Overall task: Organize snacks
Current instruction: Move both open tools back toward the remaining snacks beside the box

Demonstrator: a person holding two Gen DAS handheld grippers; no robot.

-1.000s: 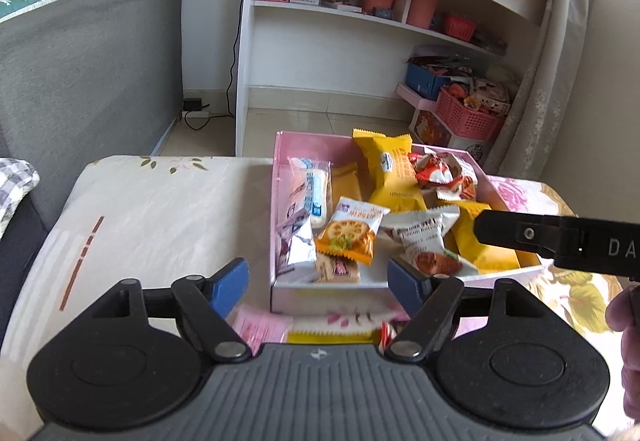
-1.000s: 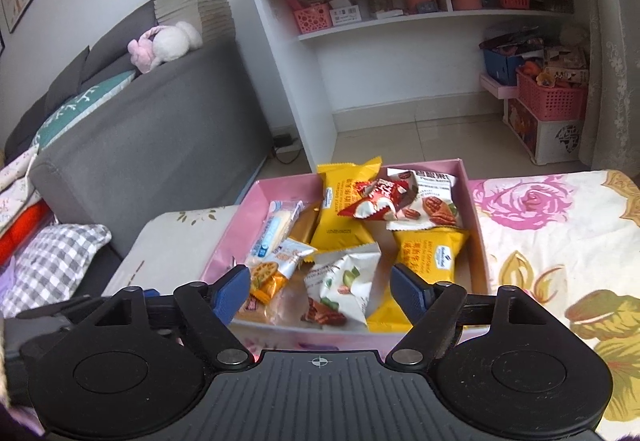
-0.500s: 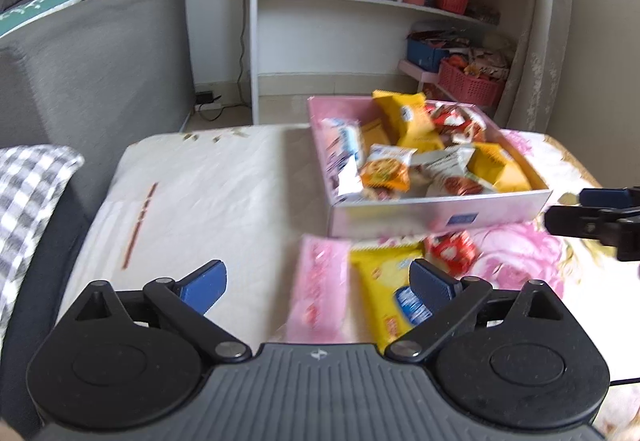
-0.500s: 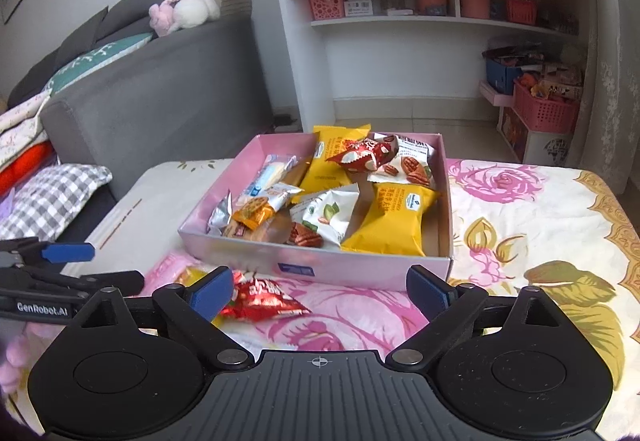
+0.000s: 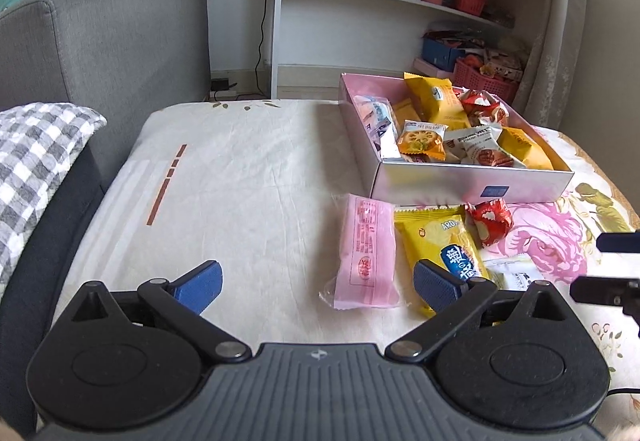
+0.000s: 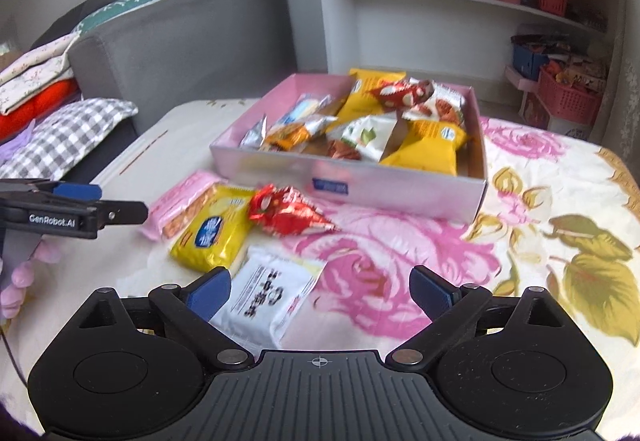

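Blue-padded and spread wide, the left gripper and right gripper have just been opening, empty. Pink packet, yellow packet, red wrapper and white packet lie loose before the pink box's near wall; most snacks are already boxed. The white packet's print is unreadable.

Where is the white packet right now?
In the right wrist view the white packet lies on the floral cloth, outside the pink box, just ahead of the yellow packet and partly behind the right gripper's left finger.
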